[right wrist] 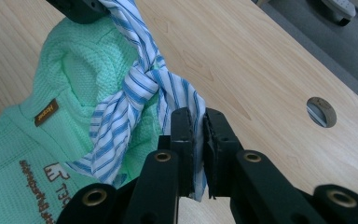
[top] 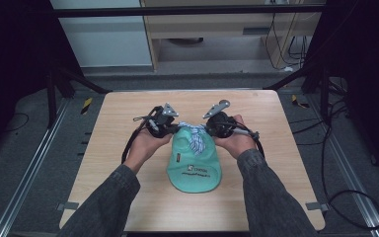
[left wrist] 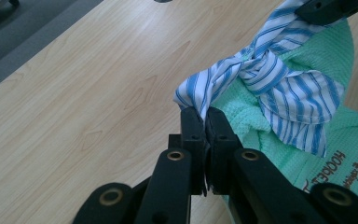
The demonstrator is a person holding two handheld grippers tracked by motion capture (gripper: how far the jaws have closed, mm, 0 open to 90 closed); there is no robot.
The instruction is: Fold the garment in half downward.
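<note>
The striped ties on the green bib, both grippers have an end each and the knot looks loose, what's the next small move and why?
Probably pull the two grippers gently apart. The left gripper and right gripper are each shut on a tie end, and the knot between them still looks loose above the bib, so outward tension should snug it.

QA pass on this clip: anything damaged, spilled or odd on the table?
Nothing damaged or spilled. The striped ties of the green bib are knotted; left gripper and right gripper each pinch one end.

Setting: laboratory recording bay. A bare wooden table [top: 128, 148] is framed by black metal struts [top: 187, 10]; aluminium floor rails [top: 27, 173], trailing cables [top: 345, 197] and grey carpet are seen around it.
</note>
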